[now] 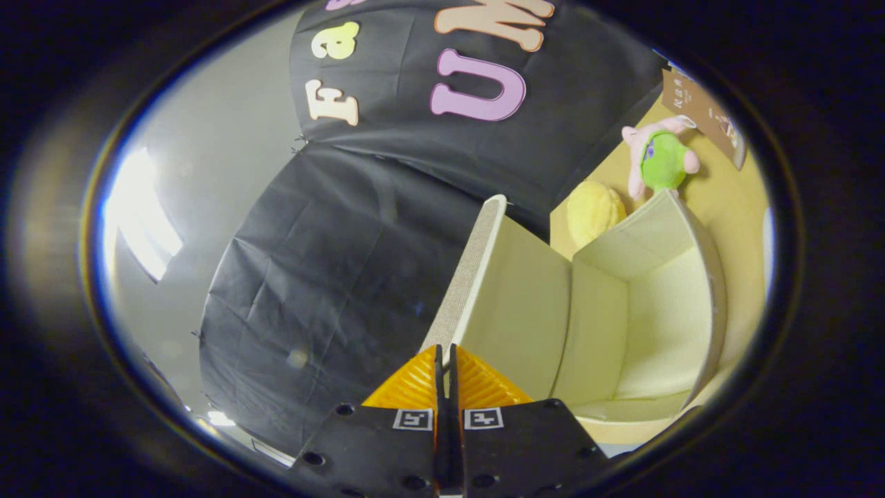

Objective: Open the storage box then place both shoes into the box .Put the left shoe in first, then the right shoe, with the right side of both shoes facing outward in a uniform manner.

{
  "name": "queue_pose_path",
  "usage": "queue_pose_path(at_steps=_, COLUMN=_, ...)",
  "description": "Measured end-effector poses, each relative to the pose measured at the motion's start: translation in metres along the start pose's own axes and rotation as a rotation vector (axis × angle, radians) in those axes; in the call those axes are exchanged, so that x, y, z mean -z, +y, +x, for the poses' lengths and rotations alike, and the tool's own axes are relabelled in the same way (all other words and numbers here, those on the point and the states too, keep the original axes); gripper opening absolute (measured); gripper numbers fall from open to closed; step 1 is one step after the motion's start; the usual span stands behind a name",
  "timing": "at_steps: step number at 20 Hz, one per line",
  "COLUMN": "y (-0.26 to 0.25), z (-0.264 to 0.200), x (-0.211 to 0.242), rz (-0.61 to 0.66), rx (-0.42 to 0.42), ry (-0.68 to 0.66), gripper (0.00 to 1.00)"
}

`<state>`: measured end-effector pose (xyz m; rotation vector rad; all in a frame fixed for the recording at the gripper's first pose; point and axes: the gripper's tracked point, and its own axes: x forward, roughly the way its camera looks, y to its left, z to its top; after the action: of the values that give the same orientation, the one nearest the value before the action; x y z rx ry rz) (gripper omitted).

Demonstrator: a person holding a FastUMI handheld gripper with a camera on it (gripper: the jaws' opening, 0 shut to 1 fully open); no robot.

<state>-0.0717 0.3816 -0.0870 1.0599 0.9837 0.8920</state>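
Our hand-held gripper (pixel 446 360) is pinching its orange ribbed fingers (pixel 413 384) together on the raised lid (pixel 477 270) of the cream fabric storage box (pixel 664 325).

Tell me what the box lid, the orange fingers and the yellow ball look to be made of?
The box lid looks like stiff board, smooth cream inside, with a woven, linen-like edge strip. The orange fingers, pinched on that edge, seem ribbed rubber or soft plastic, going by their fine ridges. The yellow ball beyond the box looks plush; its surface is fuzzy.
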Motion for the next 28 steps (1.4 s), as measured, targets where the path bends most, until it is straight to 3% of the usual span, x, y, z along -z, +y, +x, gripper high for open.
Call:
queue_pose_path(at_steps=6, y=-0.002, z=0.044, x=0.024, rz=-0.08, rx=0.051, ry=0.045, gripper=0.03)
queue_pose_path(at_steps=10, y=-0.022, z=0.053, x=0.029, rz=-0.14, rx=0.12, ry=0.041, gripper=0.41)
queue_pose_path(at_steps=16, y=-0.035, z=0.028, x=0.011, rz=-0.256, rx=0.17, ry=-0.016, gripper=1.0)
queue_pose_path(at_steps=20, y=-0.049, z=-0.006, x=-0.005, rz=-0.348, rx=0.222, ry=-0.052, gripper=1.0)
queue_pose_path(at_steps=28, y=-0.095, z=-0.095, x=-0.038, rz=-0.621, rx=0.415, ry=-0.087, gripper=1.0)
